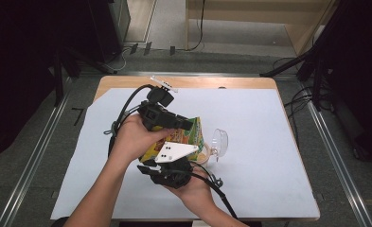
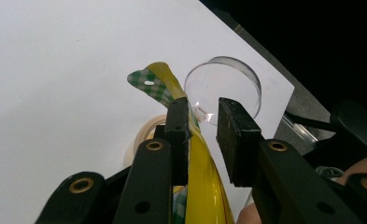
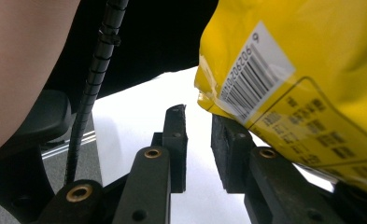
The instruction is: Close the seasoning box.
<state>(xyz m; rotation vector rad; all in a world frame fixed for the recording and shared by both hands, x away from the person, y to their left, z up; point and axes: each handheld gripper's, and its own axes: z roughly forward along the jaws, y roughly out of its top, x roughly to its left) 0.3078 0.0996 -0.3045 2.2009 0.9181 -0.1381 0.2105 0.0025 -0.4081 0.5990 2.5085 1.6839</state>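
While both hands hold grippers at the middle of the table (image 1: 287, 189), a yellow snack bag (image 1: 193, 137) sits between them, above the white sheet.
Left gripper (image 2: 203, 123): jaws parted by a gap, the bag's yellow edge lying against the left jaw; whether it is pinched cannot be told. Right gripper (image 3: 199, 126): jaws parted, with nothing in the gap; the bag's barcode side rests just above and beside the right jaw. A clear plastic cup (image 1: 220, 143) lies on its side just beyond the bag.
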